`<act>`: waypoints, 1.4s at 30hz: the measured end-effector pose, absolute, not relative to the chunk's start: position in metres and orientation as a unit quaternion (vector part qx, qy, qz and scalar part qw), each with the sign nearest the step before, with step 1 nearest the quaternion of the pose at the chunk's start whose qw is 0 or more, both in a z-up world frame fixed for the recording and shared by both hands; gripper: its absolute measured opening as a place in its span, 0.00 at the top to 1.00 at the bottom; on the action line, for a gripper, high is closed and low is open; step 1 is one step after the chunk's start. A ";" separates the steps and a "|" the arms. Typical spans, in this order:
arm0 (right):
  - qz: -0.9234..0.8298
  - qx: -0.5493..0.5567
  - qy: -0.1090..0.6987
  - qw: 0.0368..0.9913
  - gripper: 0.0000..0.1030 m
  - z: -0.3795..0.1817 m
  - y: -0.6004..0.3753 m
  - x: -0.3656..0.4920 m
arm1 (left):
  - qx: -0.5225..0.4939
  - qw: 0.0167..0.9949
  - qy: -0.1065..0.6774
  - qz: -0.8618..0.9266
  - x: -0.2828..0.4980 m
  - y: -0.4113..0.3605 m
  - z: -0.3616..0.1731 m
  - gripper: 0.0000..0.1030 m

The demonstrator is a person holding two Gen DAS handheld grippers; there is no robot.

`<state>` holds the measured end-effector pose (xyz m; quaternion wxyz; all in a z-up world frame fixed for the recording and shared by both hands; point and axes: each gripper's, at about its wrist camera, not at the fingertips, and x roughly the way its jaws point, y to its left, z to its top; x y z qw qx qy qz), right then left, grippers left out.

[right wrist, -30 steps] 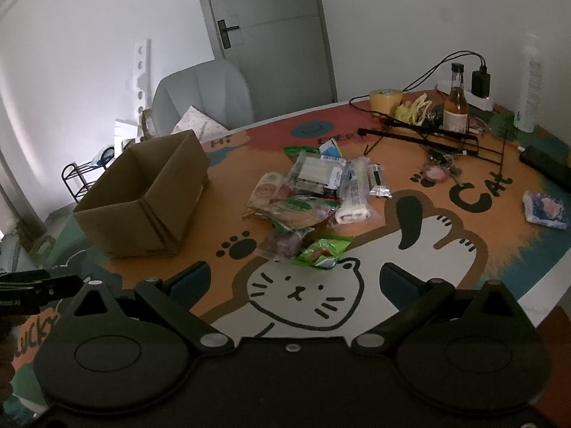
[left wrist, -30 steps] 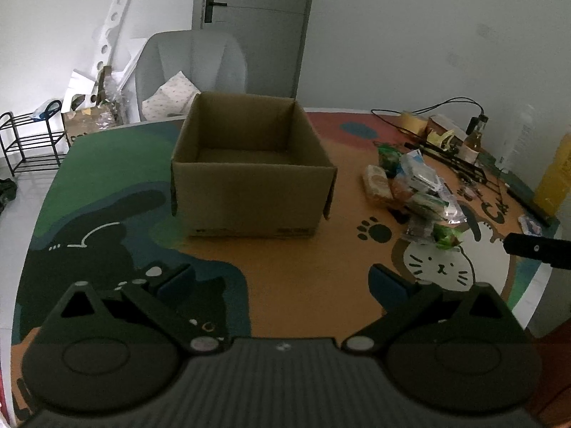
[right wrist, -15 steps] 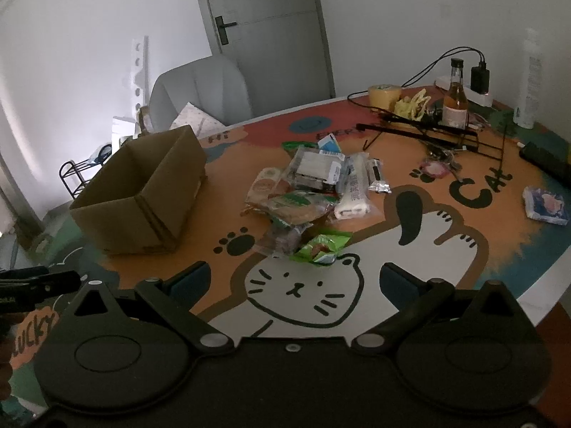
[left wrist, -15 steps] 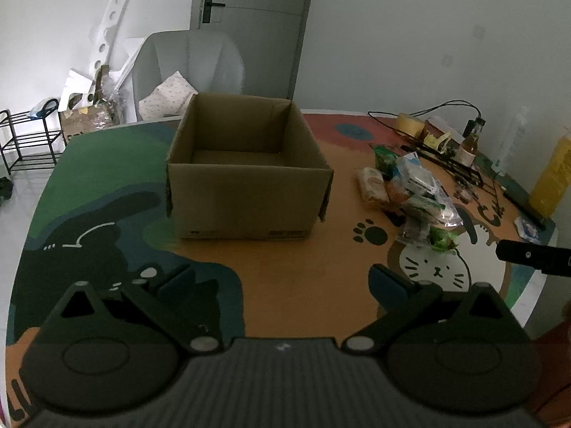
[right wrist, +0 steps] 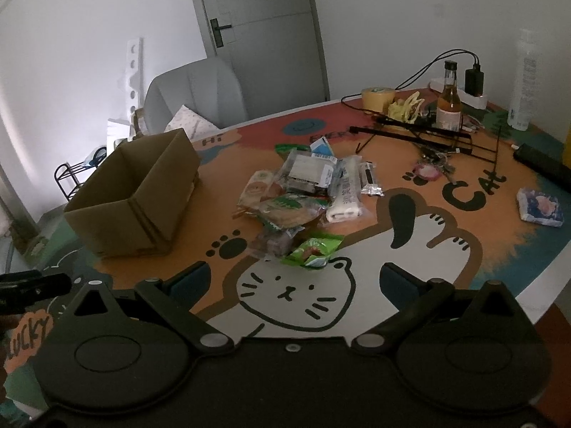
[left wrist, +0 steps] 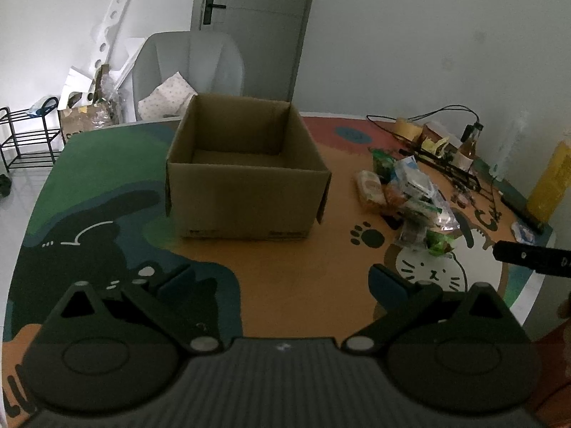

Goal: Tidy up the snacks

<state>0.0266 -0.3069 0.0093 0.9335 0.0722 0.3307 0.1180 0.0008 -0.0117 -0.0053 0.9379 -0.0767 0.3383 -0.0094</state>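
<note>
Snacks point(right wrist: 303, 192) are lying piled just ahead of the right gripper point(right wrist: 292, 278), its jaws gaping wide; left gripper point(left wrist: 278, 278), equally wide, is facing the box point(left wrist: 246, 178).

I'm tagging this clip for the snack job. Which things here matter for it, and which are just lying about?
For the job:
cardboard box, open on top
snack pile
green packet nearest the right tool

Lying about:
glass bottle
tape roll
tissue pack
black cables
</note>
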 end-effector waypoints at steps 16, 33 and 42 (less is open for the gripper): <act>0.128 0.082 0.333 0.931 0.00 -0.001 -0.313 0.032 | -0.087 0.940 0.329 -0.023 0.008 -0.017 -0.008 0.01; 0.122 0.078 0.336 0.931 0.00 -0.025 -0.325 0.052 | -0.063 0.936 0.342 -0.057 0.047 -0.058 -0.027 0.02; 0.132 0.082 0.333 0.930 0.04 -0.036 -0.331 0.069 | -0.062 0.927 0.361 -0.076 0.074 -0.085 -0.042 0.02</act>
